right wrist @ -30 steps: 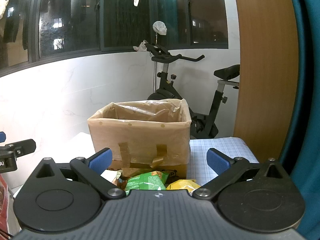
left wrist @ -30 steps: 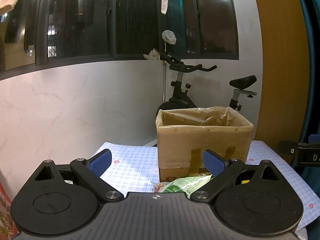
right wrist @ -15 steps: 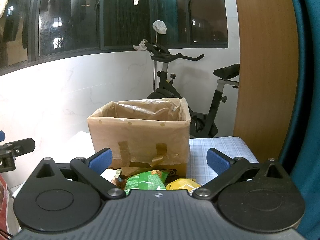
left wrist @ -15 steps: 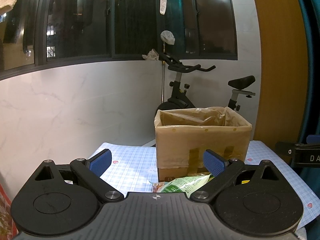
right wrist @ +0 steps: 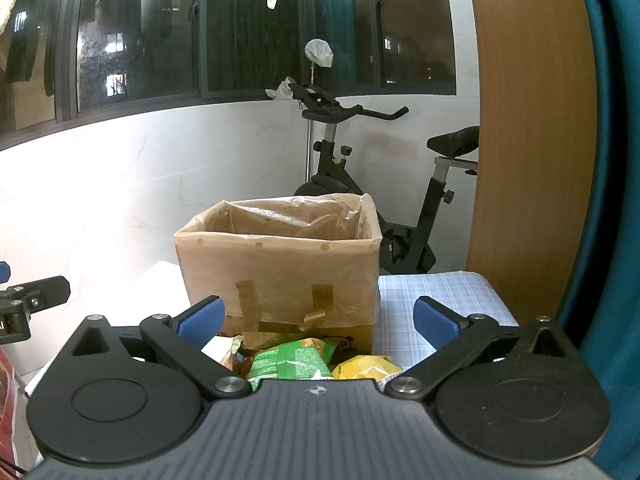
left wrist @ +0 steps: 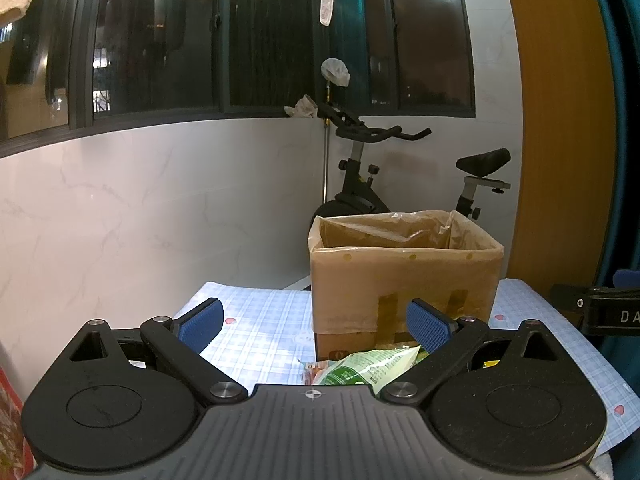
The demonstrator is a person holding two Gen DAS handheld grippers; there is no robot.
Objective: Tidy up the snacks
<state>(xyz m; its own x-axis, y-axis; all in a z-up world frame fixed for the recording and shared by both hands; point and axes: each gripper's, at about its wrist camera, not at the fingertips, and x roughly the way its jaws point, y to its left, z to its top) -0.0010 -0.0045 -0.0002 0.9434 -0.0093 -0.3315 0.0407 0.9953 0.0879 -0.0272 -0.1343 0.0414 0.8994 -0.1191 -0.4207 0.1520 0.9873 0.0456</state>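
A cardboard box (left wrist: 404, 276) lined with a brown plastic bag stands on the checked tablecloth (left wrist: 260, 320); the right wrist view shows the box (right wrist: 280, 276) straight ahead. Snack packets lie in front of it: a green packet (left wrist: 368, 370) and, in the right wrist view, a green packet (right wrist: 292, 362), a yellow packet (right wrist: 366, 366) and a brownish one (right wrist: 232, 354). My left gripper (left wrist: 314, 322) is open, held above the table short of the packets. My right gripper (right wrist: 318, 318) is open too, over the packets, holding nothing.
An exercise bike (left wrist: 376, 168) stands behind the table by a white marble wall. A wooden panel (right wrist: 524, 120) and a teal curtain (right wrist: 612, 160) close off the right. The other gripper's tip shows at each view's edge (left wrist: 592, 308) (right wrist: 32, 300).
Both grippers have held almost still, with only a slight drift in the left view. Nothing was taken hold of or let go.
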